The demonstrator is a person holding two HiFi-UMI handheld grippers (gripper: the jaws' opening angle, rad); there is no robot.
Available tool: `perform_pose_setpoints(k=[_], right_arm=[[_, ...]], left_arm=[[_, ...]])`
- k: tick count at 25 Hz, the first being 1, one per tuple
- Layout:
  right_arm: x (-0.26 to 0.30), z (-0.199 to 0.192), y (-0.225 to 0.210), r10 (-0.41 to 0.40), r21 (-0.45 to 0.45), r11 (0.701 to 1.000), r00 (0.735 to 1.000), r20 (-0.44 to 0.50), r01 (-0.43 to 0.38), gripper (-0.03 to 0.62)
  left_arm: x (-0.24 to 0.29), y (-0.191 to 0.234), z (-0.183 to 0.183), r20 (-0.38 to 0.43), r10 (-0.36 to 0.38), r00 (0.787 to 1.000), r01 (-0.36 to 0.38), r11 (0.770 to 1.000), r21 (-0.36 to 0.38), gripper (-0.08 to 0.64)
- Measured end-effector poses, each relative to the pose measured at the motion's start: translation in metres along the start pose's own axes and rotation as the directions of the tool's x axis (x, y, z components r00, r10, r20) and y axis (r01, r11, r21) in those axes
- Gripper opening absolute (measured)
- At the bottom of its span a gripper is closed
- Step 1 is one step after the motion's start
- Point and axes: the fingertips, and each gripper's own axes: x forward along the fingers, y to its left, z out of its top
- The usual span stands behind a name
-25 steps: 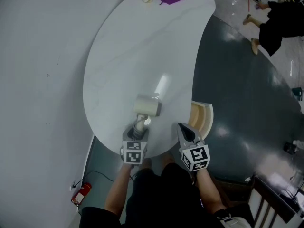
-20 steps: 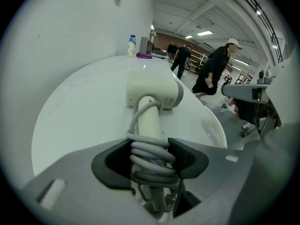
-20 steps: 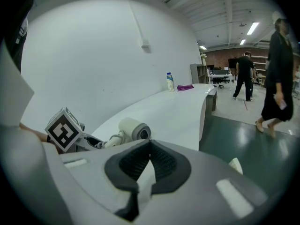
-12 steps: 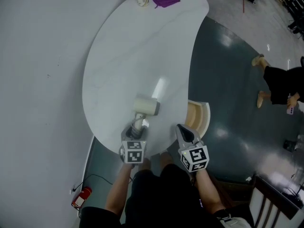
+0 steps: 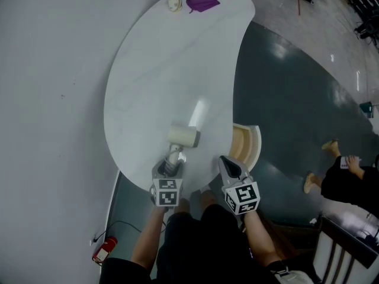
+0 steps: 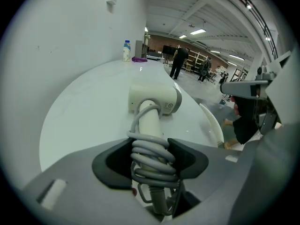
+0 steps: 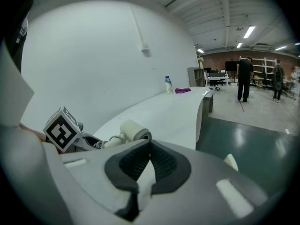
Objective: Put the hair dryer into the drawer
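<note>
The left gripper (image 6: pixel 151 156) points steeply down, clamped on the handle of the hair dryer (image 6: pixel 154 99). Only its own view shows the grey cord (image 6: pixel 150 161) coiled between the pads. The right gripper (image 7: pixel 149 146) slants down less steeply, its jaws together and empty. In the head view the dryer sits at the worktop's (image 5: pixel 172 70) near end, beside the open drawer (image 5: pixel 246 147).

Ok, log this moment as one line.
left tool: shut on hair dryer handle | right tool: shut, empty | drawer: open at table edge | hair dryer: not in drawer
</note>
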Motion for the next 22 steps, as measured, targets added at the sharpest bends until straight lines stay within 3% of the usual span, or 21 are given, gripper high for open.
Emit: perform_pose_setpoints(k=[14, 22], right_arm=[[-0.031, -0.001, 0.007, -0.085, 0.028, 0.996, 0.996, 0.034, 0.084, 0.003], [-0.067, 0.004, 0.011, -0.202, 0.057, 0.979, 0.976, 0.086, 0.198, 0.003]], left_arm=[[-0.017, -0.016, 0.012, 0.038, -0.063, 0.997, 0.062, 0.998, 0.027, 0.233], [-0.031, -0.034, 0.033, 0.087, -0.142, 0.986, 0.135, 0.987, 0.089, 0.233]])
